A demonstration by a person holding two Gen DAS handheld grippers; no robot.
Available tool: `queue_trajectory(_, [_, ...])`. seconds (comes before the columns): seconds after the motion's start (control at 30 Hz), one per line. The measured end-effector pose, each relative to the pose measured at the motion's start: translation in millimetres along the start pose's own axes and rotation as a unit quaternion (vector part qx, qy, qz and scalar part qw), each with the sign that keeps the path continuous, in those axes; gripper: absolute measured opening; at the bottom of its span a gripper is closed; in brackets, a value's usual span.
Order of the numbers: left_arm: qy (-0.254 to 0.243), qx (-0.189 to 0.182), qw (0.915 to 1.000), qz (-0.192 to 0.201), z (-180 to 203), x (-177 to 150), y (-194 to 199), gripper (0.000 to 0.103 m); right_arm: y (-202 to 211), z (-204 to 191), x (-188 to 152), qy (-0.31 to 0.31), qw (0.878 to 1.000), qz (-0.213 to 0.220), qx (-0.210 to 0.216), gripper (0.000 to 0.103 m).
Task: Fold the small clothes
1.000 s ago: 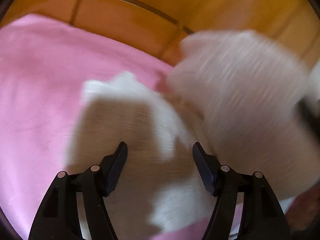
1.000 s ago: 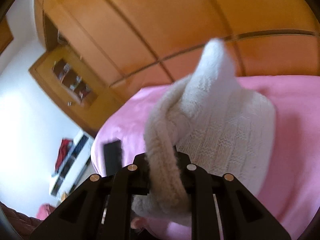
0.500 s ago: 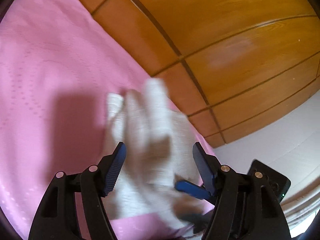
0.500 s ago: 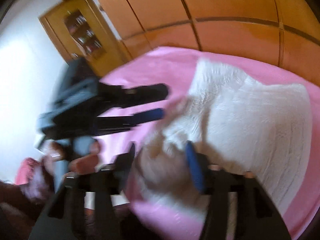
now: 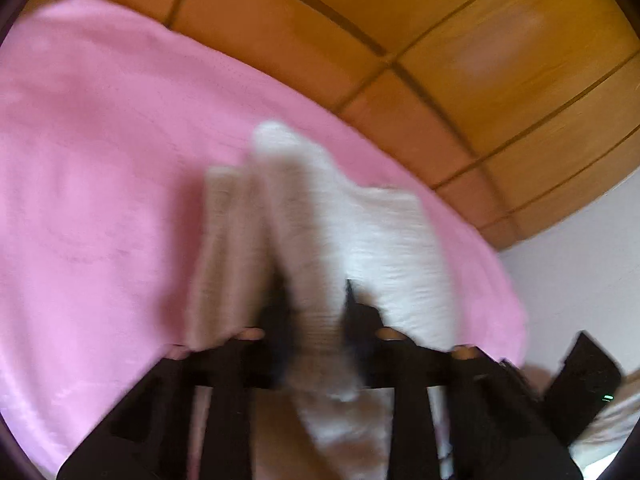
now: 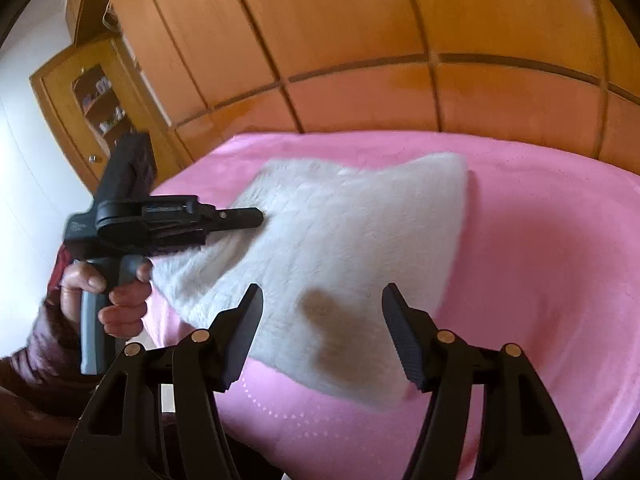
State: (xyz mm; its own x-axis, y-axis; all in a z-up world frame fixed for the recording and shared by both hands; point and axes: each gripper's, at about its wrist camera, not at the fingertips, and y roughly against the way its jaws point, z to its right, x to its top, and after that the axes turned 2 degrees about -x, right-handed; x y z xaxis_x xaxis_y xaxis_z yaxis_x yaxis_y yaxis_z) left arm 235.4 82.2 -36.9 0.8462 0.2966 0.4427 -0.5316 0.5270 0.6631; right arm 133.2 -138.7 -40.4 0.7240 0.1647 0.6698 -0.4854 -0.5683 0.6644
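Note:
A white knitted garment lies on the pink bedspread. In the left wrist view the garment is blurred by motion. My left gripper is shut on a raised fold at its near edge. In the right wrist view the left gripper reaches in from the left, shut on the garment's left edge, which is lifted. My right gripper is open and empty, just above the garment's near part.
A wooden panelled wall stands behind the bed. A wooden cabinet with glass doors is at the far left. The right gripper's black body shows at the lower right of the left wrist view.
My right gripper let go of the garment and opened. My left gripper closed on the garment's edge and lifts it. The garment now lies flatter on the bed.

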Motion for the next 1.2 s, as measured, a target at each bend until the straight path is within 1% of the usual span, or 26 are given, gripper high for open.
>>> queue_trajectory(0.03, [-0.004,0.013,0.9999,0.008,-2,-4,0,0.016,-5,-4,-2,0.003,1.000,-0.007,0.004,0.062])
queue_trajectory(0.1, [-0.020,0.080,0.9962,0.025,-8,-16,1,0.016,-35,-26,-14,0.025,0.999,-0.035,0.012,0.062])
queue_trajectory(0.17, [-0.018,0.120,0.9923,0.024,-18,-29,-9,0.016,-51,-35,-23,0.027,0.998,-0.056,0.010,0.063])
queue_trajectory(0.2, [-0.026,0.145,0.9884,0.037,-19,-33,-12,0.023,-62,-41,-30,0.029,0.997,-0.065,0.007,0.063])
queue_trajectory(0.23, [-0.030,0.161,0.9854,0.047,-21,-35,-10,0.035,-66,-46,-34,0.043,0.997,-0.064,-0.002,0.064])
queue_trajectory(0.27, [-0.036,0.184,0.9803,0.063,-17,-39,-8,0.041,-66,-50,-33,0.052,0.997,-0.062,-0.008,0.067])
queue_trajectory(0.3, [-0.037,0.188,0.9791,0.067,-14,-40,-7,0.048,-65,-51,-32,0.055,0.996,-0.063,-0.007,0.068])
queue_trajectory(0.37, [-0.045,0.187,0.9788,0.069,-10,-40,-7,0.048,-58,-46,-26,0.048,0.997,-0.065,0.003,0.067])
queue_trajectory(0.4, [-0.051,0.193,0.9774,0.070,-7,-40,-7,0.050,-54,-42,-21,0.043,0.997,-0.065,0.010,0.067])
queue_trajectory(0.43, [-0.058,0.197,0.9761,0.072,-5,-39,-9,0.050,-44,-37,-13,0.030,0.997,-0.059,0.026,0.067])
queue_trajectory(0.47, [-0.060,0.198,0.9757,0.072,-3,-37,-11,0.050,-38,-32,-7,0.020,0.998,-0.051,0.035,0.067])
queue_trajectory(0.5, [-0.057,0.195,0.9765,0.072,-6,-34,-11,0.050,-26,-25,4,0.005,0.999,-0.032,0.040,0.067])
queue_trajectory(0.53, [-0.052,0.191,0.9776,0.072,-10,-35,-9,0.050,-15,-17,13,-0.006,0.999,-0.017,0.040,0.068])
queue_trajectory(0.6, [-0.049,0.185,0.9789,0.072,-13,-35,-5,0.050,-8,-7,32,-0.018,0.999,0.004,0.034,0.068])
queue_trajectory(0.67, [-0.053,0.185,0.9787,0.072,-14,-36,-6,0.053,-9,-2,52,-0.015,1.000,0.014,0.015,0.068])
queue_trajectory(0.7, [-0.056,0.190,0.9774,0.074,-16,-37,-4,0.058,-14,-1,63,-0.014,1.000,0.016,0.005,0.067])
queue_trajectory(0.77, [-0.058,0.189,0.9777,0.070,-20,-38,-4,0.059,-28,3,81,-0.015,1.000,0.012,-0.001,0.067])
queue_trajectory(0.8, [-0.056,0.187,0.9783,0.068,-21,-40,-5,0.059,-38,4,87,-0.014,1.000,0.006,-0.006,0.067])
queue_trajectory(0.83, [-0.056,0.187,0.9785,0.068,-22,-42,-5,0.062,-57,5,92,-0.014,1.000,-0.016,-0.020,0.067])
queue_trajectory(0.87, [-0.057,0.190,0.9777,0.069,-24,-42,-5,0.064,-69,13,89,-0.017,0.999,-0.035,-0.029,0.067])
queue_trajectory(0.93, [-0.050,0.181,0.9799,0.067,-29,-43,-6,0.064,-104,18,77,-0.005,0.996,-0.067,-0.058,0.068])
queue_trajectory(0.97, [-0.048,0.179,0.9804,0.066,-30,-43,-6,0.064,-112,18,74,0.005,0.995,-0.060,-0.073,0.069])
queue_trajectory(1.03, [-0.054,0.181,0.9797,0.068,-29,-44,-6,0.064,-107,17,68,0.005,0.996,-0.041,-0.078,0.072])
queue_trajectory(1.07, [-0.056,0.181,0.9795,0.069,-29,-45,-6,0.064,-102,16,69,0.003,0.997,-0.037,-0.074,0.080])
queue_trajectory(1.13, [-0.058,0.178,0.9800,0.069,-29,-45,-6,0.064,-89,14,72,0.003,0.998,-0.028,-0.052,0.091])
queue_trajectory(1.2, [-0.056,0.173,0.9810,0.068,-31,-45,-5,0.064,-75,16,72,-0.002,0.999,-0.016,-0.046,0.094])
